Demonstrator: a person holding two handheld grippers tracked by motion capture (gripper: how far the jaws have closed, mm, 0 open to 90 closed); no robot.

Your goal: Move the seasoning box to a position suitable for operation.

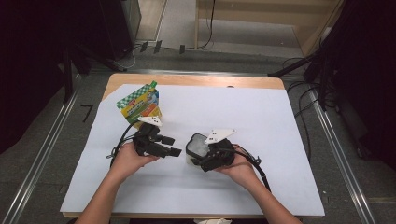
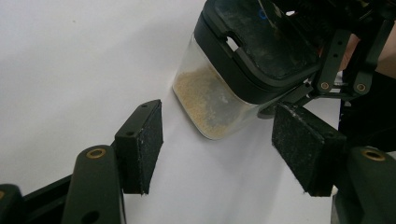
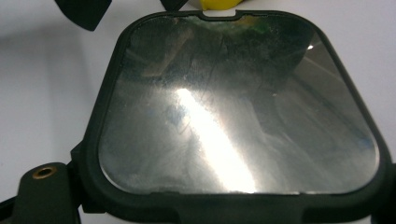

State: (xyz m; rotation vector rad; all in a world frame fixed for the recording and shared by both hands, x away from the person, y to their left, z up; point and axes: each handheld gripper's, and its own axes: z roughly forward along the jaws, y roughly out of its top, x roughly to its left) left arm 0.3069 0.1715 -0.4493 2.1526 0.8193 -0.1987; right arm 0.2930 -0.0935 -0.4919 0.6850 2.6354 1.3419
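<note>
1. Your left gripper [image 1: 169, 145] rests on the white sheet [image 1: 261, 121] covering the table, its jaws pointing toward the container
2. Its jaws stand spread wide in the left gripper view, with bare sheet between the two pads [image 2: 150, 142] and nothing pinched
3. The clear container [image 2: 212, 100] sits on the sheet near the table's middle, just ahead of those open jaws and apart from them
4. It holds a layer of pale tan grains at its bottom and wears a black-framed lid [image 2: 261, 42]
5. Your right gripper [image 1: 205, 161] is up against the container at its lid end; in the right gripper view the glossy lid panel [image 3: 238, 107] fills most of the frame
6. Whether your right jaws are pinching the container or merely resting beside it, the pictures do not let you tell
7. A colourful spouted pouch [image 1: 139, 105] stands behind your left hand [image 1: 128, 156], toward the far left of the sheet, well apart from the container
</note>
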